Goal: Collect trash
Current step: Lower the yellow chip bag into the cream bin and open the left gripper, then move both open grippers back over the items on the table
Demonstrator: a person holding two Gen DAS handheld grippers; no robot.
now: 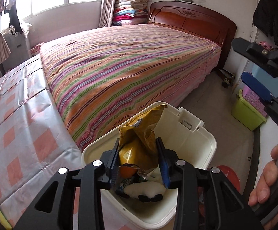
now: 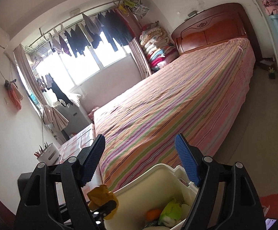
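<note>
**Gold wrapper held over the bin**

Left claw points down over the white bin; a crumpled gold snack wrapper stands between its pads, both pads against it, so the claw grips the wrapper; the wrapper's lower end hangs inside the bin's rim. Inside the bin: an orange piece, white crumpled tissue, a dark wrapper. Right claw stands wide open, nothing between its pads, raised above the bin and aimed toward the striped bed; a hand grips its handle at the left view's right edge. The bin sits on the floor just beside the bed's corner; a tabletop with checked plastic cover lies to the left.
</note>
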